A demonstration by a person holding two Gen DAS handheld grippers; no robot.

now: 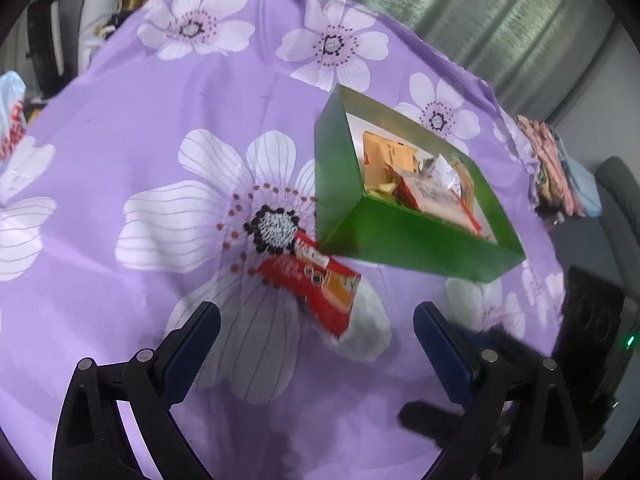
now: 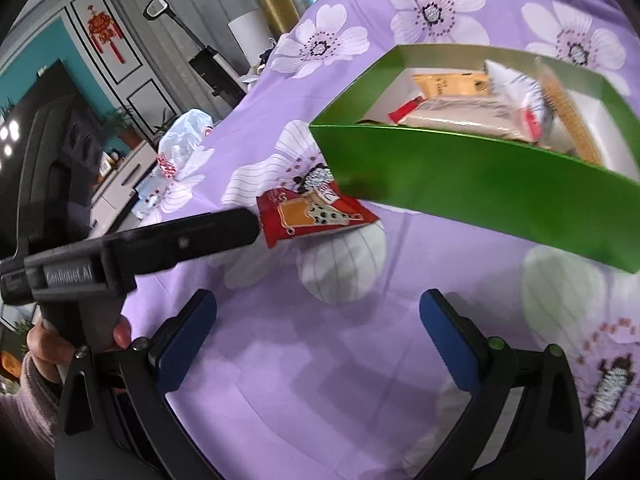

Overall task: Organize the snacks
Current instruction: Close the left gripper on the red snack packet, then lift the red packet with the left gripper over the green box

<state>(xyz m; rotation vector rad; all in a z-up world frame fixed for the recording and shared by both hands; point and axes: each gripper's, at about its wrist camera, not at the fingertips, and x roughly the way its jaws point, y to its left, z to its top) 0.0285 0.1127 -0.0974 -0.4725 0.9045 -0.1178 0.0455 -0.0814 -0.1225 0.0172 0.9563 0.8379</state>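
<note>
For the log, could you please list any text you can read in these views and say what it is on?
"GenRobot.AI", partly blurred: embossed on the left gripper's black body, seen from the right wrist.
Red packet: white print, too blurred to read.
Packets in the green box: print too small and blurred.
Red ornament on the wall: unreadable.

A big purple cloth [image 1: 132, 100] with white flowers covers the table. A white plastic bag [image 2: 182, 130] lies on the cloth, near its far left edge. Past the cloth, on the left, a red knot charm [image 2: 105, 34] hangs on the grey wall. A dark TV [image 2: 48, 92] stands below the charm.
</note>
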